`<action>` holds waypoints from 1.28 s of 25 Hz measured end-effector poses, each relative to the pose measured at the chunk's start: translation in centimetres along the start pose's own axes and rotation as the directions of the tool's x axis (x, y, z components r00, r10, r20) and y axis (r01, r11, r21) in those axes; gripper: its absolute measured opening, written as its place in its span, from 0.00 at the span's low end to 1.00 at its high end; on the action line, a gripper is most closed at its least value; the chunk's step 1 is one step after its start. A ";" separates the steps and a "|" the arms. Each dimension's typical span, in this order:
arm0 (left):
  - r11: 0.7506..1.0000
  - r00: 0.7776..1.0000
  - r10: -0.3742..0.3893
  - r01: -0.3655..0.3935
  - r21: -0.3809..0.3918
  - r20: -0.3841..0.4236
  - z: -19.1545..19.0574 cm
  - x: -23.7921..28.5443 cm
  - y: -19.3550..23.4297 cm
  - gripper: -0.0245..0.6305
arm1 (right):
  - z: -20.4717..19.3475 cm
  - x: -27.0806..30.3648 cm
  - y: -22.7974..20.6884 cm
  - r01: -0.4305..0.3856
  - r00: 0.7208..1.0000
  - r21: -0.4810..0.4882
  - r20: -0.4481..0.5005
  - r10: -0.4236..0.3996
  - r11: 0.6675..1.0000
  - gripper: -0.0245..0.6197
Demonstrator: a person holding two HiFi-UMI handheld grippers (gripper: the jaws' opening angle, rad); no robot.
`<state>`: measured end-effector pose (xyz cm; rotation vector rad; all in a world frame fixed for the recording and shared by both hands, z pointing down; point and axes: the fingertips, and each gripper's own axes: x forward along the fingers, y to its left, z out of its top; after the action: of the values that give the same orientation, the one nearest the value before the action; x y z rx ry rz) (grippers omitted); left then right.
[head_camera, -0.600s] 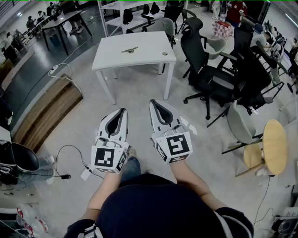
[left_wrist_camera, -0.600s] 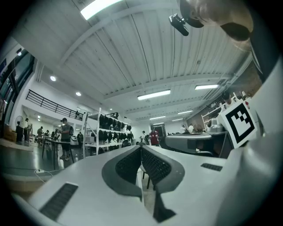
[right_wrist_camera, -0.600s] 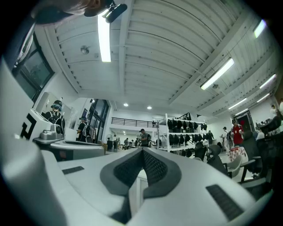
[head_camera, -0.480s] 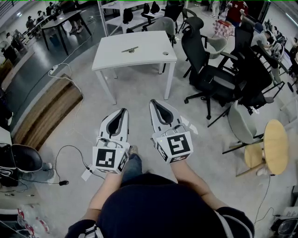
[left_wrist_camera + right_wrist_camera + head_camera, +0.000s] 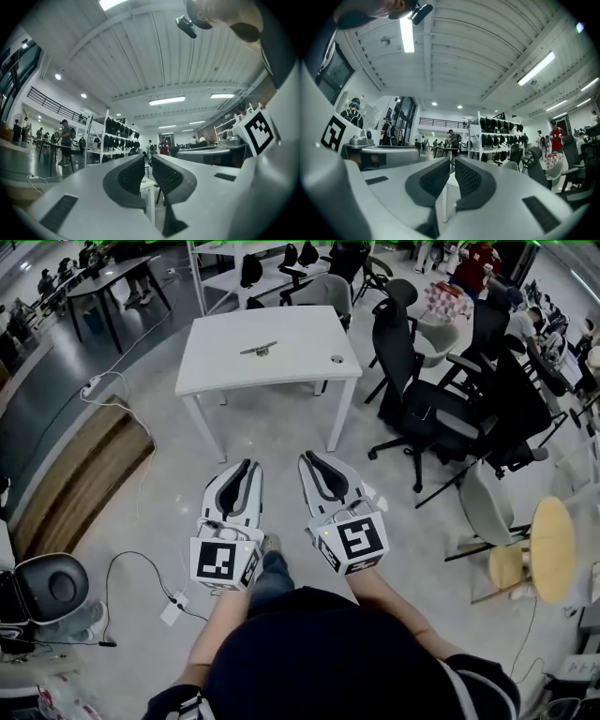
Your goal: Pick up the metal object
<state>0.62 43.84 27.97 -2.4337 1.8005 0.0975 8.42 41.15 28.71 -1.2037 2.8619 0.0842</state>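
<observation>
you have walked closer to the white table point(image 5: 305, 334): it shows larger and nearer in the head view than a moment ago, and the floor cable point(image 5: 141, 555) at your near left has slid back towards you. your left gripper point(image 5: 246, 468) and right gripper point(image 5: 313, 462) stay side by side at waist height over the floor, well short of the table. both pairs of jaws are closed to a thin slit with nothing between them. this looks like the approach only; the reach has not begun.

the metal object point(image 5: 258, 349) lies flat on the table, left of its middle, well apart from both grippers. its long axis runs left to right, with the right end angled slightly farther away. it is too small to tell which end leads.
</observation>
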 end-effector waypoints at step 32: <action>0.995 0.994 -0.093 0.095 0.033 -0.065 -9.1 29.7 23.7 0.37 | -7.2 34.7 -15.4 0.041 0.989 0.022 -0.140 -0.037 0.999 0.08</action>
<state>-13.50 7.58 32.28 -2.5188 1.6931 -0.0206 -4.91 5.15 33.49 -1.3109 2.9459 -0.0383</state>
